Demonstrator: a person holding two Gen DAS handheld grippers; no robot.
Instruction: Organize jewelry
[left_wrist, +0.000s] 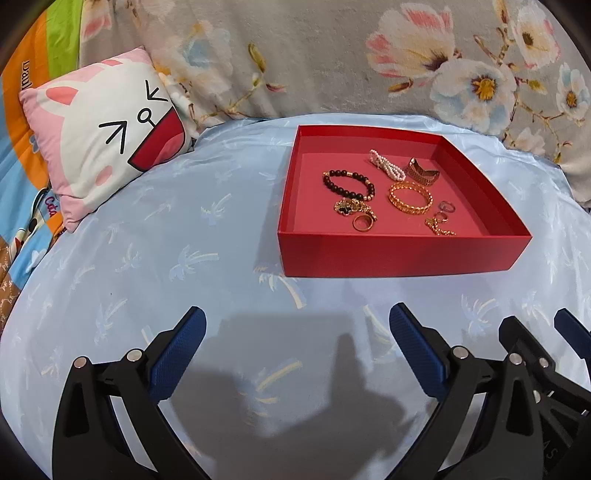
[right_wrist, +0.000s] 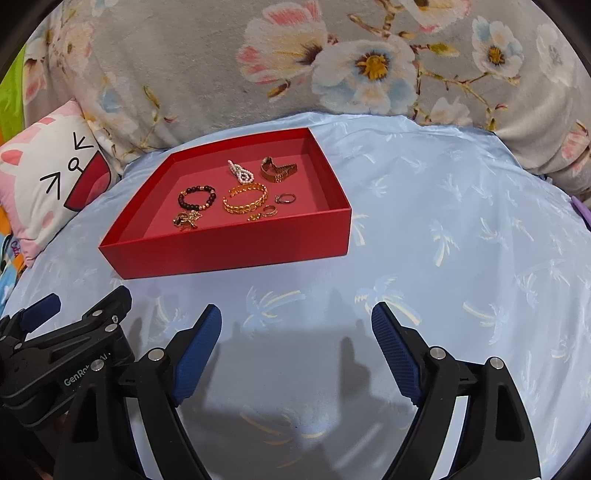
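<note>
While both grippers (left_wrist: 297, 343) (right_wrist: 295, 332) hang released at lower frame, approach the red box's (left_wrist: 402, 254) jewelry singly, pinching gently.

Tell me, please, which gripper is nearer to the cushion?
Left. The left gripper hovers open over the blue sheet with the cushion up to its left; the right gripper sits further right, on the left gripper's far side from the cushion.

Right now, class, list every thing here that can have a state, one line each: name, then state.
red tray: uncovered, holding jewelry
black bead bracelet: flat in tray
gold bangle: flat in tray
pearl strand: bunched in tray
left gripper: open, empty
right gripper: open, empty
</note>
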